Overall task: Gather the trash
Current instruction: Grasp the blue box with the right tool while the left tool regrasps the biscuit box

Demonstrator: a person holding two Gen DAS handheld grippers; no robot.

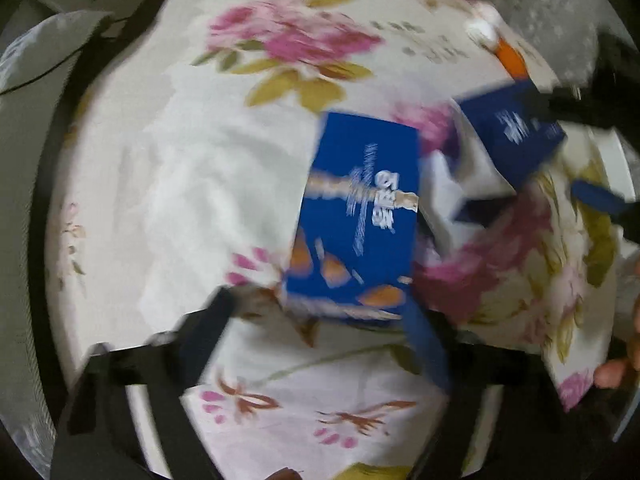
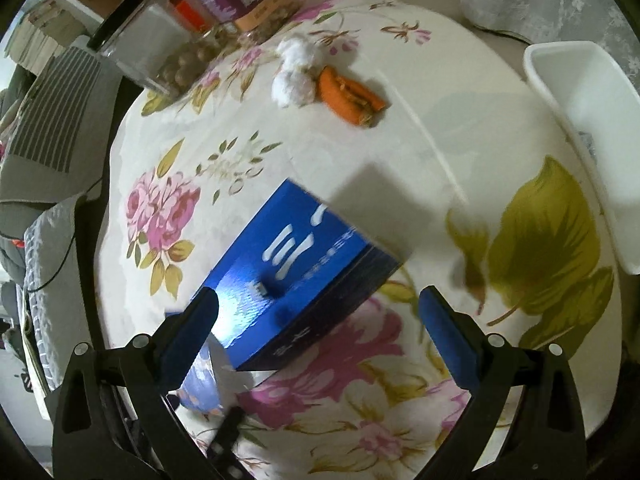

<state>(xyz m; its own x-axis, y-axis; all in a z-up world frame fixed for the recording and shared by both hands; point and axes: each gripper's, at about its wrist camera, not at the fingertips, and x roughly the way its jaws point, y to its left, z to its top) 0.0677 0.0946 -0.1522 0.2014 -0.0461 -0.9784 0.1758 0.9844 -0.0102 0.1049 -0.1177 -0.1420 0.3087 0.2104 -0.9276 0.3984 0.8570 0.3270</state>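
Right gripper (image 2: 318, 320) points steeply down at the floral tablecloth (image 2: 400, 152); jaws stand wide apart, pads clear of everything. Blue box (image 2: 296, 280) lies tilted between them, nearer the 9 o'clock finger, contact with that finger unclear. Second blue packet (image 2: 200, 388) partly hidden behind that finger at 7 o'clock. Toward 12 o'clock: white cotton balls (image 2: 294, 70) just beside an orange peel (image 2: 348, 96). White tray (image 2: 580, 120) at 2 o'clock. Glass jar (image 2: 160, 48) of nuts at 11 o'clock.
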